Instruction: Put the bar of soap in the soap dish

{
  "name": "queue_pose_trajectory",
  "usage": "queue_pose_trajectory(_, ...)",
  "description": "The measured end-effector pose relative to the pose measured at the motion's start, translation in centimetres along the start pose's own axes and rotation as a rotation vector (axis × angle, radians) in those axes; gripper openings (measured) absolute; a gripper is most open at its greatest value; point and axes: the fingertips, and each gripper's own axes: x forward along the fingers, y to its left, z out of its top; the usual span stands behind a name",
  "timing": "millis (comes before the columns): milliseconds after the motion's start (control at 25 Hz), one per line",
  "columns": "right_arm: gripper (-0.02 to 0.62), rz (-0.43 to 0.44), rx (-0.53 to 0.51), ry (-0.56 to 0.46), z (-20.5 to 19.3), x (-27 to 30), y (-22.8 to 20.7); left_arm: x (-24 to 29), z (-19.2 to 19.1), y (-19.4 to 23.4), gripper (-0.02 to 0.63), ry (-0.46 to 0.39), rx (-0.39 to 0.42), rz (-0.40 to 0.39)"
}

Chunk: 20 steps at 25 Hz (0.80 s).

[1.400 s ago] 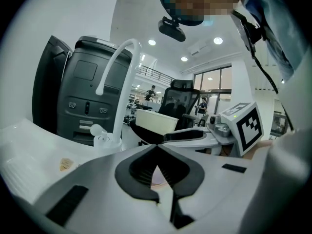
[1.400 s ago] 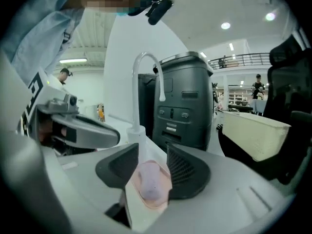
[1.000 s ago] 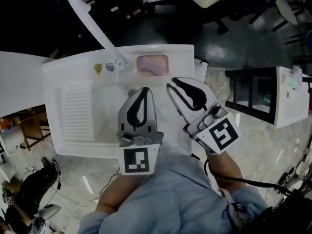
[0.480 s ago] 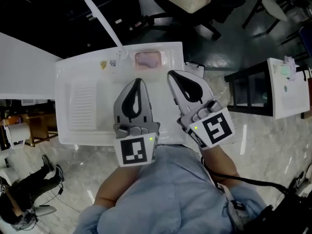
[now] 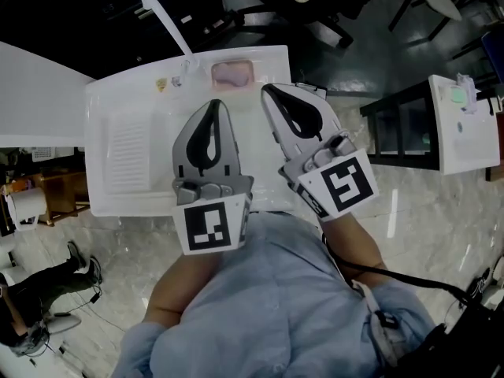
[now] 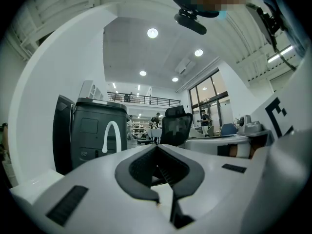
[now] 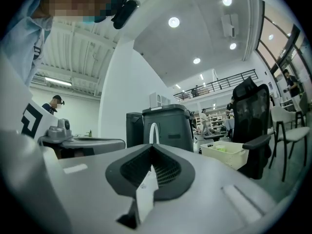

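Big open hall. High white ceiling with round lights, a railed gallery at the back, and tall windows on the right of my left gripper view. Floor is glossy pale stone, darker beyond the sink.

White sink fills the middle of the head view. Ribbed drainboard runs along its left side. Long white faucet rises from the far edge. Right of the sink, well apart, I see a black table and a white box. Past the far edge there's a dark bin and a black chair, with a white basket beside the chair.

Both my grippers hang over the near-right part of the sink, side by side, pointing at the far edge. Left gripper: jaws pressed together, nothing in them. Right gripper: jaws fully together too, empty.

Soap dish sits at the sink's far edge, just right of the faucet base, toward the far-right corner. Pink soap lies inside the dish, apart from both grippers.
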Motion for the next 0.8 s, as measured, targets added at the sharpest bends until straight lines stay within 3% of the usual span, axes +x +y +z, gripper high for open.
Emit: queue_pose_trajectory(800,0.000,-0.016,0.006,0.000,0.10,-0.20,-0.29,-0.10,0.05,-0.18,0.005,-0.002,-0.008,-0.005)
